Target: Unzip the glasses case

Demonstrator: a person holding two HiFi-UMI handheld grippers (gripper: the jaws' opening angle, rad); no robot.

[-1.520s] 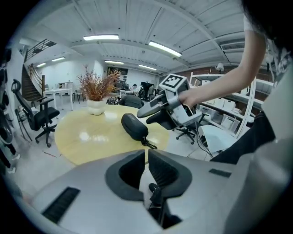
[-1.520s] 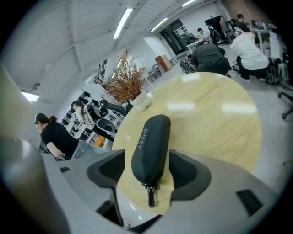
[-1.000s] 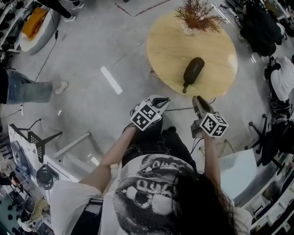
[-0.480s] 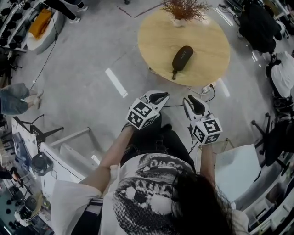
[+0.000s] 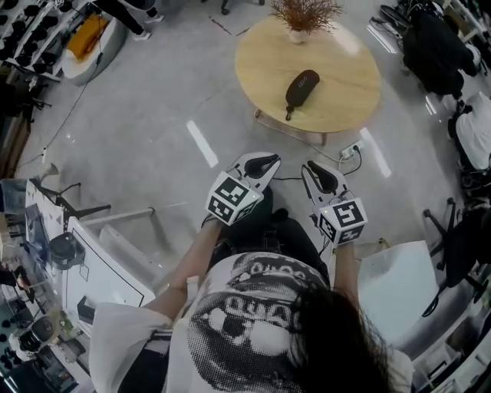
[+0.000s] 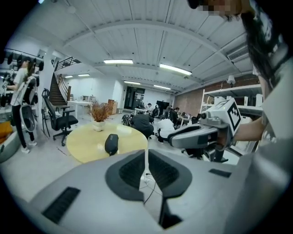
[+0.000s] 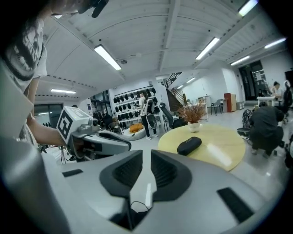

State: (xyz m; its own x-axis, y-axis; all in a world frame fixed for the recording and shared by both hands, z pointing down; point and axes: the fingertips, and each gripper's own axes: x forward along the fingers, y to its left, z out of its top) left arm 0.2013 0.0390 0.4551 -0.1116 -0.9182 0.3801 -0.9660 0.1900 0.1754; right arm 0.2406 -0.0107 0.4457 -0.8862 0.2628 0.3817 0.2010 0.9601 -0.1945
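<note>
A dark, oblong glasses case (image 5: pixel 301 87) is lying closed near the middle of a round pale-wood bench (image 5: pixel 345 96). A potted dried plant (image 5: pixel 301 14) is standing at the bench's far edge. A thin tail (image 5: pixel 289 113) is trailing from the case's near end toward the person.

Both grippers are hanging over the floor, well short of the bench, side by side and pointing toward it. The left gripper (image 5: pixel 259 163) is clenching its fingers (image 6: pixel 132 170) on nothing, leaving only a hairline slit. The right gripper (image 5: pixel 321 175) has just been closing its fingers (image 7: pixel 165 170). A narrow gap is showing between them, with nothing in it.

The step in hand is looking like the approach. Doing it well probably means spreading both sets of fingers before arriving. One gripper would then be pinning the case's body against the smooth top while the other pinches the pull at the near end. Otherwise the case is likely to slide.

The zip line and slider are too small to make out in any view. It is not clear whether the tail is a zip pull or a carrying loop. The person's hands are sitting mostly behind the marker cubes.
</note>
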